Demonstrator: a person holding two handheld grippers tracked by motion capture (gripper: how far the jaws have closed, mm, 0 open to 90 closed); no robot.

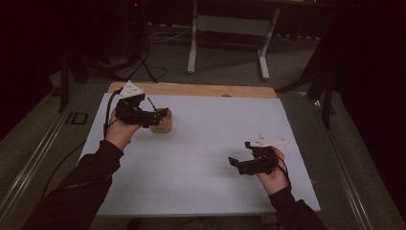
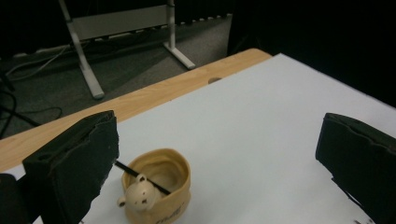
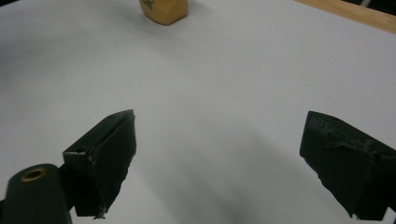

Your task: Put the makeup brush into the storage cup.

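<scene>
The right gripper is the nearest thing, held by the right hand low over the near right part of the table; its jaws stand wide apart and hold nothing, and in the right gripper view only the bare white sheet lies between them. A grey plate sits on top of this gripper. The dark sleeves of the person come in from the near edge. Farther away, at the far left of the table, the left hand holds the left gripper, which also carries a grey plate and a trailing cable. Its jaws are wide open too and grip nothing. Just under and in front of this gripper stands a small tan cup on the white sheet; in the left gripper view it is upright, close to the left jaw, and I cannot tell if that jaw touches it. The cup has a little bear figure at its rim, and a thin black stick leans across its mouth. In the right gripper view the cup is well apart at the top edge. Behind the sheet a strip of bare wood marks the far edge of the table. Beyond it is grey floor with a white metal stand and some cables in the dark.
</scene>
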